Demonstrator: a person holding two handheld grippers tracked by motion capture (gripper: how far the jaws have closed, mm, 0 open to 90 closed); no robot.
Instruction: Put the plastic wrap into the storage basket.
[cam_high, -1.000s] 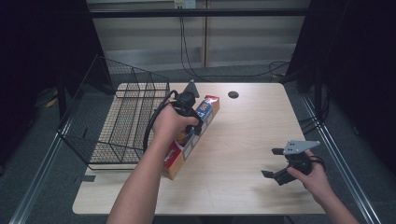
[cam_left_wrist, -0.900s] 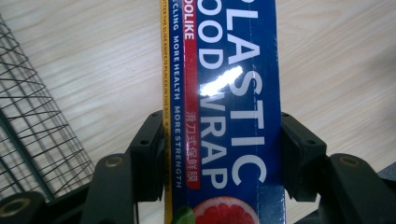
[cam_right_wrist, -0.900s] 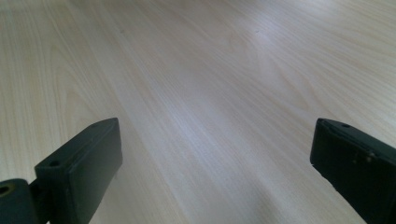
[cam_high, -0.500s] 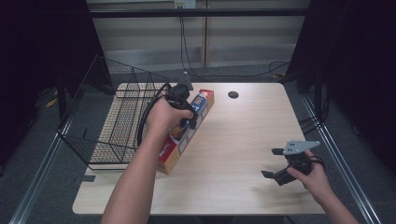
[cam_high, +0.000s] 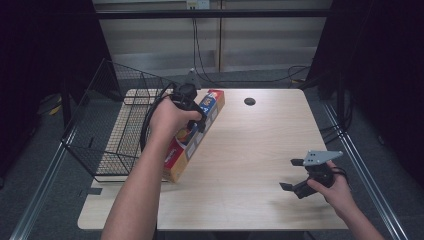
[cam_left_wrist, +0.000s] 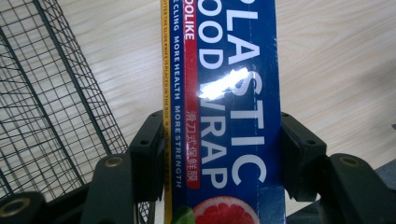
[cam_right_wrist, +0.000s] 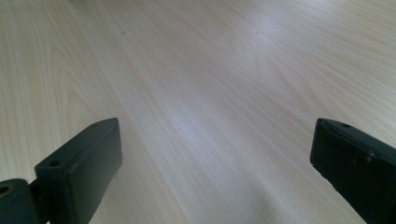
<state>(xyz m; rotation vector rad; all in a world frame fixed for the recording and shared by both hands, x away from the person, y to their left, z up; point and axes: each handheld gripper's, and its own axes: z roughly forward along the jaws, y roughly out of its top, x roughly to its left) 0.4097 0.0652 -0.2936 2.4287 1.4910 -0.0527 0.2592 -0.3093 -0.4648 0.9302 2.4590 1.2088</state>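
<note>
A long blue, red and yellow plastic wrap box (cam_high: 184, 146) lies slantwise across the left part of the table, beside the wire basket. My left gripper (cam_high: 196, 119) is shut on the box near its far end. In the left gripper view the jaws press both long sides of the box (cam_left_wrist: 229, 88), and the left gripper (cam_left_wrist: 222, 154) is looking down on the box's printed top. My right gripper (cam_high: 291, 174) is low over the table's front right, open. In the right gripper view the right gripper (cam_right_wrist: 212, 163) has bare wood between its jaws.
A black wire basket (cam_high: 107, 135) stands on the table's left edge, its mesh close to the box (cam_left_wrist: 46, 107). A dark round hole (cam_high: 249, 101) sits near the back edge of the wooden table (cam_high: 260, 135). Cables hang behind the table.
My left gripper has carried the box a little to the left and farther back, closer to the basket. The right gripper has stayed in place, open.
</note>
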